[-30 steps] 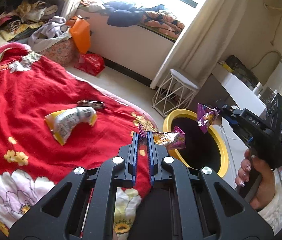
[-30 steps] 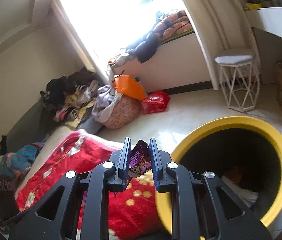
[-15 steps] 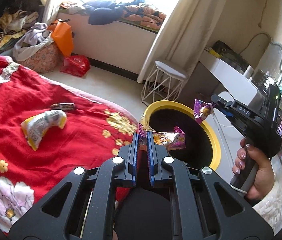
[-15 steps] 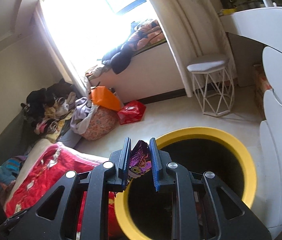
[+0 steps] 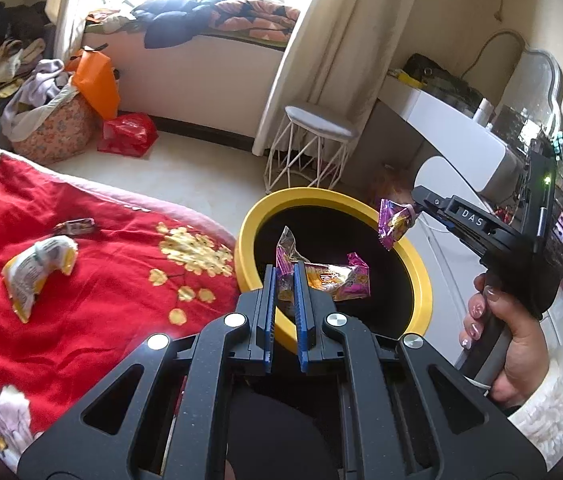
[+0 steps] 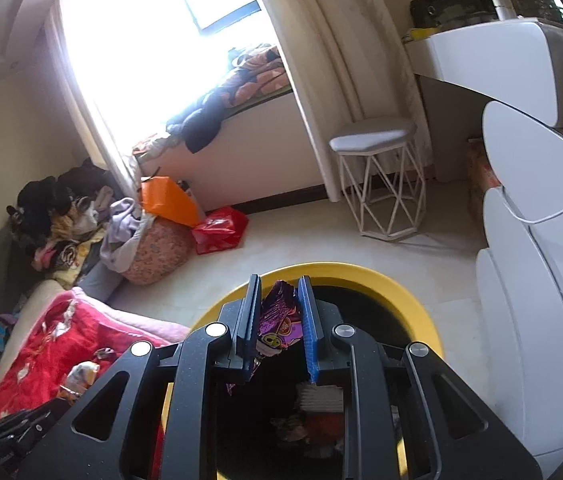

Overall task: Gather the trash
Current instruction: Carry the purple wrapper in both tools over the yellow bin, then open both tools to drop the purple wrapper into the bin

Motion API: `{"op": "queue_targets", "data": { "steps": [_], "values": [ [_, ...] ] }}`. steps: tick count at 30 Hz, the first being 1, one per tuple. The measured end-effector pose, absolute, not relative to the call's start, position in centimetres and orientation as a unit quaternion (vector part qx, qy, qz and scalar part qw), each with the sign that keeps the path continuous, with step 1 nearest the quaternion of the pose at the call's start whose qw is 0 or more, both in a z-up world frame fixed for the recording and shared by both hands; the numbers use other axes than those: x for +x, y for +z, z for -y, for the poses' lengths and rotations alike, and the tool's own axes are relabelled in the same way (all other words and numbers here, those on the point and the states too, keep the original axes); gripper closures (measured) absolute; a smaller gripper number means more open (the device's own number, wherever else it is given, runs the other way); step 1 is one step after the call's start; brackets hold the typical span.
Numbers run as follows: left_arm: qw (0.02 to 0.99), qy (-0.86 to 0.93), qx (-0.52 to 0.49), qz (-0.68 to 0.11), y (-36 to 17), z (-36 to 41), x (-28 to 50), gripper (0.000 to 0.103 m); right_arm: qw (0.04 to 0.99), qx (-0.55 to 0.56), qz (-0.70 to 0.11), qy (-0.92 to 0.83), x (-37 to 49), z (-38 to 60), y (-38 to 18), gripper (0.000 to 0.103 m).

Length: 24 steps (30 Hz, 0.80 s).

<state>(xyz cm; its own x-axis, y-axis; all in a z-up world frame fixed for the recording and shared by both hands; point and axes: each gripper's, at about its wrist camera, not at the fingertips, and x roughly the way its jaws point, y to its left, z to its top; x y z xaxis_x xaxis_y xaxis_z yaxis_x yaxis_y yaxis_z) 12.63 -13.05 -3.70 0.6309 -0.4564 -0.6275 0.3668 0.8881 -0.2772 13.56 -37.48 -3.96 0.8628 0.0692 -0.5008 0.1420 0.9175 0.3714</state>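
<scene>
My left gripper (image 5: 284,276) is shut on a purple and orange snack wrapper (image 5: 331,278) and holds it over the near rim of a yellow-rimmed black trash bin (image 5: 247,220). My right gripper (image 6: 279,300) holds a purple candy wrapper (image 6: 277,322) over the same bin (image 6: 413,300); its jaws stand a little apart around it. The right gripper also shows in the left wrist view (image 5: 413,208), with its wrapper (image 5: 392,226) above the bin's far rim. A yellow and white wrapper (image 5: 35,270) and a small dark wrapper (image 5: 75,226) lie on the red bedspread (image 5: 101,280).
A white wire stool (image 5: 313,148) stands behind the bin. A white dresser (image 6: 537,280) is at its right. A red bag (image 5: 127,136), an orange bag (image 5: 97,80) and a basket of clothes (image 5: 49,128) sit on the floor by the window seat.
Both grippers have moved from over the bed to above the bin, each still carrying its wrapper. The right gripper's jaws have parted slightly.
</scene>
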Motion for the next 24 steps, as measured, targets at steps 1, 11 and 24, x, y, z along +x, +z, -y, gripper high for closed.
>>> {"op": "queue_targets", "data": {
  "steps": [1, 11, 24],
  "values": [
    [0.9, -0.229, -0.059, -0.365, -3.8, 13.4, 12.8, 0.097, 0.943, 0.202, -0.262, -0.022, 13.6, 37.6, -4.1, 0.085],
    [0.901, -0.226, -0.026, -0.369, -4.5, 15.7, 14.1, 0.097, 0.94, 0.197, -0.276, -0.037, 13.6, 38.8, -5.4, 0.085],
    [0.891, -0.223, -0.003, -0.395, -6.6, 17.8, 15.9, 0.097, 0.934, 0.186, -0.304, -0.013, 14.8, 38.2, -6.5, 0.084]
  ]
}}
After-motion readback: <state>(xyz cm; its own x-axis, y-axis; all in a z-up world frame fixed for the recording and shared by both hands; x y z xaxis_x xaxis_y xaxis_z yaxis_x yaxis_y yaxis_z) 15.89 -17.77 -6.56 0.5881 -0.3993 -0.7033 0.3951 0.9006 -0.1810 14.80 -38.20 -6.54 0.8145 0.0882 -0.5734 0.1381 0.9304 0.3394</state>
